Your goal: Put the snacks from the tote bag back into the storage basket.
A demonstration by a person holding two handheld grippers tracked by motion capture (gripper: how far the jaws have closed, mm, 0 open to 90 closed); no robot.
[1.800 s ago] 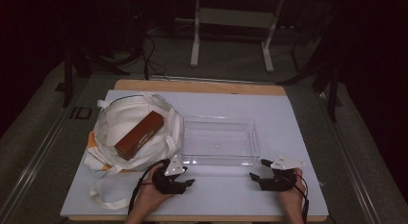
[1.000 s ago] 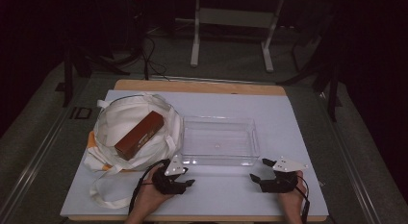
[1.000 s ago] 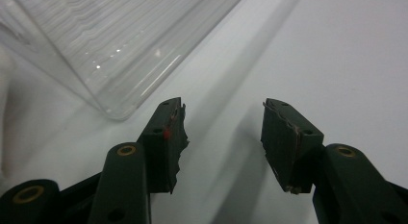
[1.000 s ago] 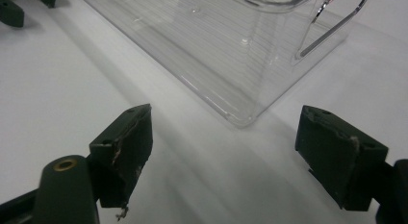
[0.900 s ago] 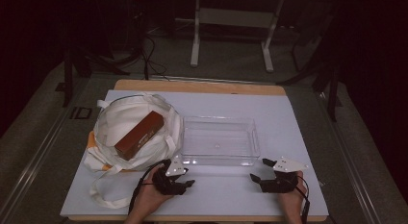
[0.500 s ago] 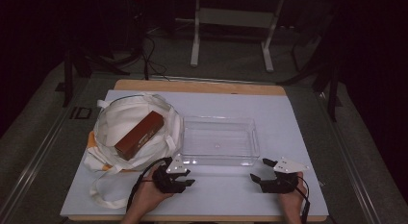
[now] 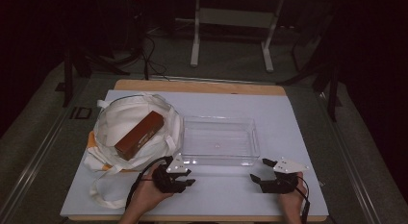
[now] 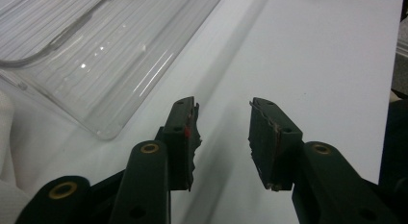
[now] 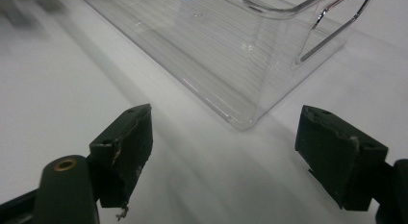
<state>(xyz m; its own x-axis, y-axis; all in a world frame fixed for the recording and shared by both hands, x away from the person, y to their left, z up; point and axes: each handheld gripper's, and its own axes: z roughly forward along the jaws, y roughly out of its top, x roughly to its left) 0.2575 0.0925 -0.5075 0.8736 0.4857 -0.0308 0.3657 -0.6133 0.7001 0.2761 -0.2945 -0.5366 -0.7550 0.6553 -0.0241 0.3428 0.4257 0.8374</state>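
A clear plastic tray [image 7: 187, 137] stands in the middle of the white table top [image 7: 288, 118]. To its left lies a white cloth bag [image 7: 115, 120] with a brown box [image 7: 139, 135] resting on it. My left gripper [image 7: 188, 177] sits low near the tray's front left corner, jaws a small gap apart with nothing between them [image 8: 223, 118]; the tray's corner [image 8: 96, 56] lies ahead to its left. My right gripper [image 7: 258, 169] rests off the front right corner with its jaws wide apart and empty [image 9: 223, 132], facing the tray's corner [image 9: 231, 56].
The bag's straps [image 7: 103, 197] trail toward the table's front left edge. A wooden strip [image 7: 202, 86] runs along the far edge. Beyond it stand a white frame's legs [image 7: 195, 41] and floor cables [image 7: 149, 60] in the dark.
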